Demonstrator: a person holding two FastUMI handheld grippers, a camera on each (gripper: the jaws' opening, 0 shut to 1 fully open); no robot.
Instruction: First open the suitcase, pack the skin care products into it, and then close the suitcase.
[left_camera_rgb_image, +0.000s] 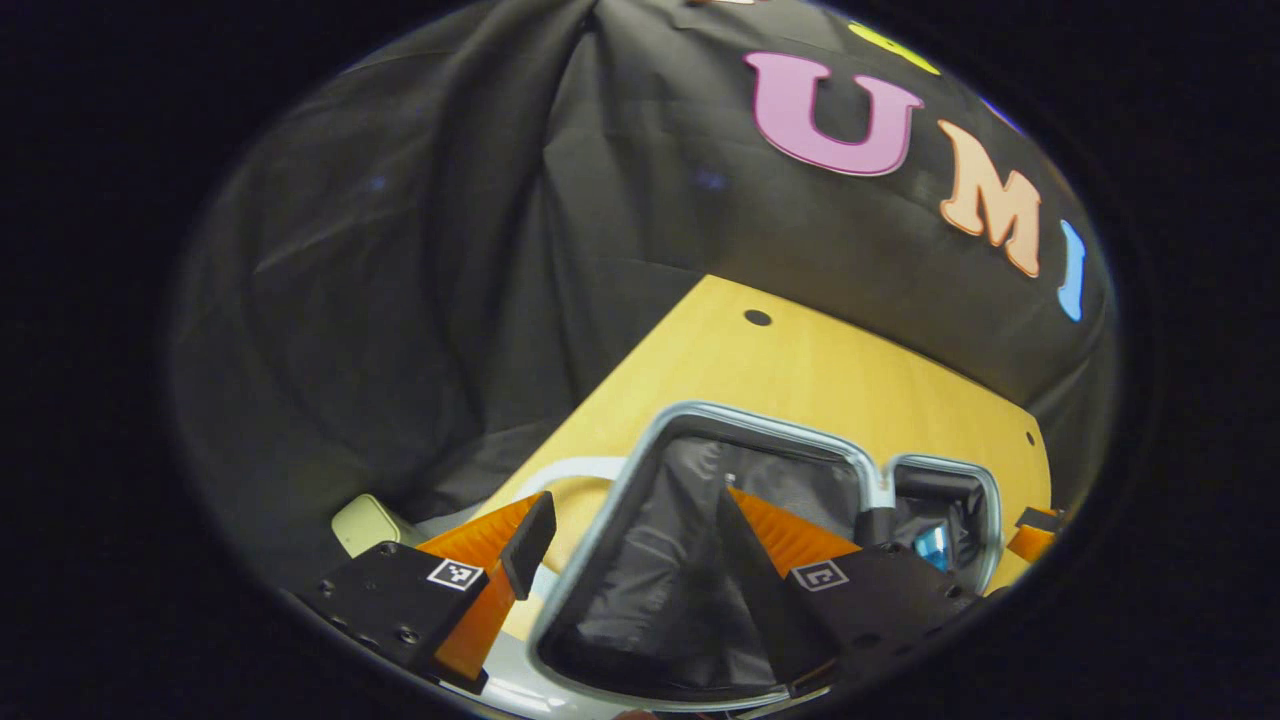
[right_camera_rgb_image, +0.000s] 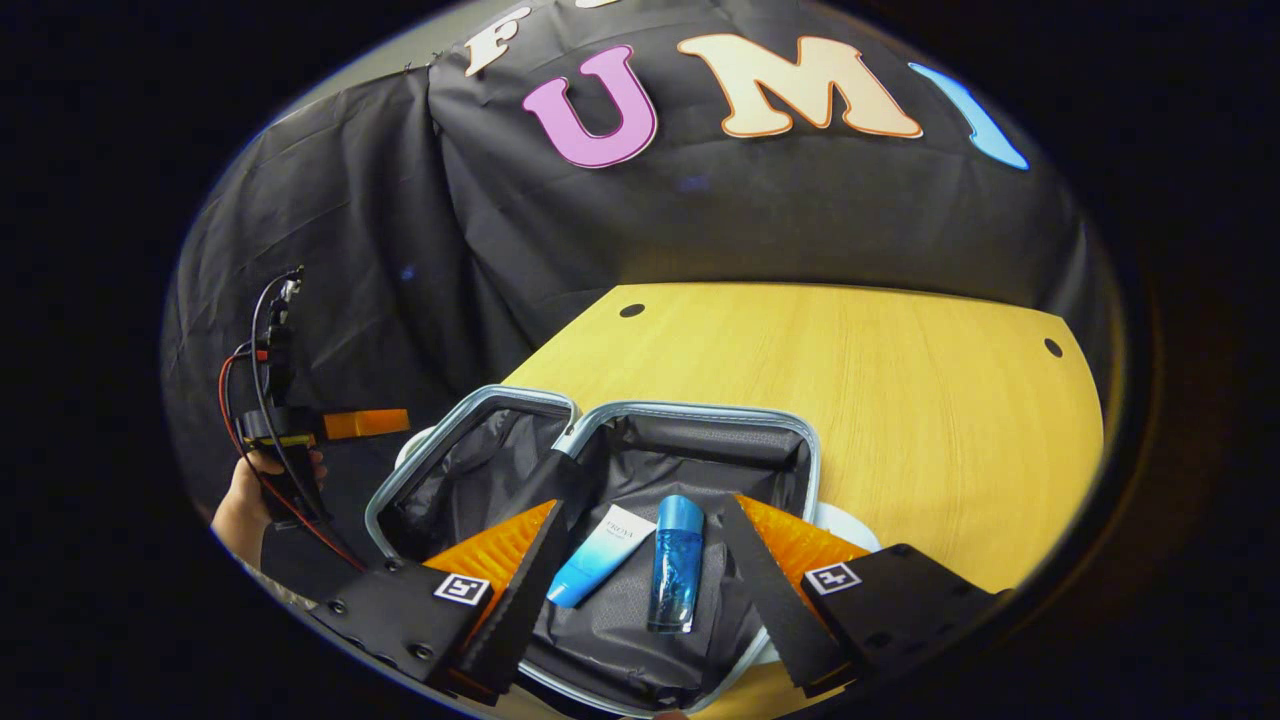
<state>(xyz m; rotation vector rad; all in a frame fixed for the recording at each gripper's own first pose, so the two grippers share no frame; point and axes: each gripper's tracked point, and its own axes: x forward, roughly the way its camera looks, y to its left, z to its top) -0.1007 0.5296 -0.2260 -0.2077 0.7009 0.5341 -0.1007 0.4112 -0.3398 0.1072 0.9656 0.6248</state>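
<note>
Black cloth wall hung behind a wooden table.
The suitcase lay open there, holding a tube and blue bottle; right gripper and left gripper were spread, empty.

From my end the bench looks like pale wood laminate, smooth with a soft sheen. The suitcase has a glossy light plastic-looking rim, and its lining is dark, slightly shiny crinkled fabric. The blue bottle looks like glossy clear plastic or glass, can't tell which; the tube is smooth satin plastic. My right gripper has matt black fingers backed with ribbed orange plastic. The booth wall is wrinkly matt black cloth.
</note>
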